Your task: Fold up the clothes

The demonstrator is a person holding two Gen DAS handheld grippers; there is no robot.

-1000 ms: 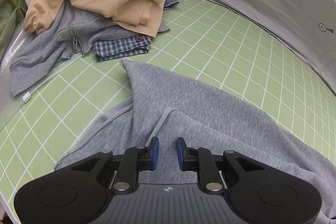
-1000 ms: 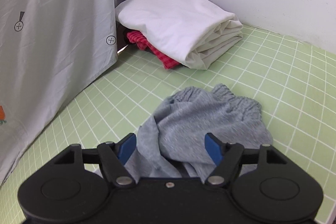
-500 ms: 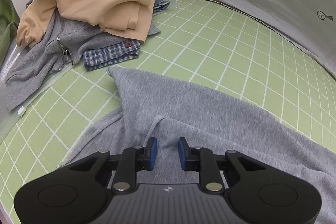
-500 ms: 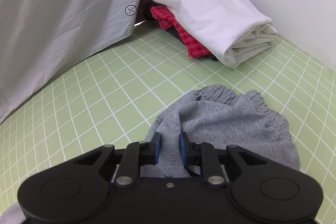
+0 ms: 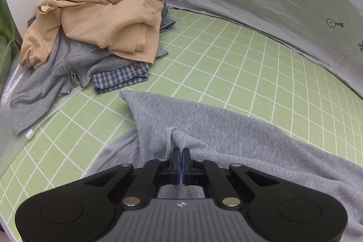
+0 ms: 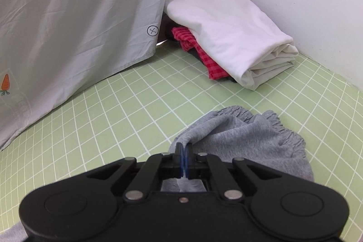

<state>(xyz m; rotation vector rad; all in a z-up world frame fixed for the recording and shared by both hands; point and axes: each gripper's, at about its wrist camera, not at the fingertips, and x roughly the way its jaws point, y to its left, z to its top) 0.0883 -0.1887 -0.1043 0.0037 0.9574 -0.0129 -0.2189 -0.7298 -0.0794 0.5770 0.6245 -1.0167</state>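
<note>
Grey sweatpants (image 5: pixel 226 128) lie spread on the green grid mat (image 5: pixel 249 65). My left gripper (image 5: pixel 180 153) is shut on a pinched ridge of the grey fabric near a pant leg end. In the right wrist view my right gripper (image 6: pixel 184 151) is shut on a fold of the same sweatpants (image 6: pixel 249 135), close to the gathered elastic waistband (image 6: pixel 281 126). Both pinches lift the cloth slightly off the mat.
A pile of unfolded clothes sits at the far left: a tan top (image 5: pixel 102 8), a grey zip hoodie (image 5: pixel 56 74), a blue plaid shirt (image 5: pixel 120 78). Folded white cloth (image 6: pixel 229 33) on a red checked garment (image 6: pixel 204 53) sits by the wall. A grey curtain (image 6: pixel 79 15) hangs behind.
Both grippers closed from part-open onto the grey sweatpants and now pinch fabric. The right gripper shut fully from wide open a second ago. The views shifted slightly.
</note>
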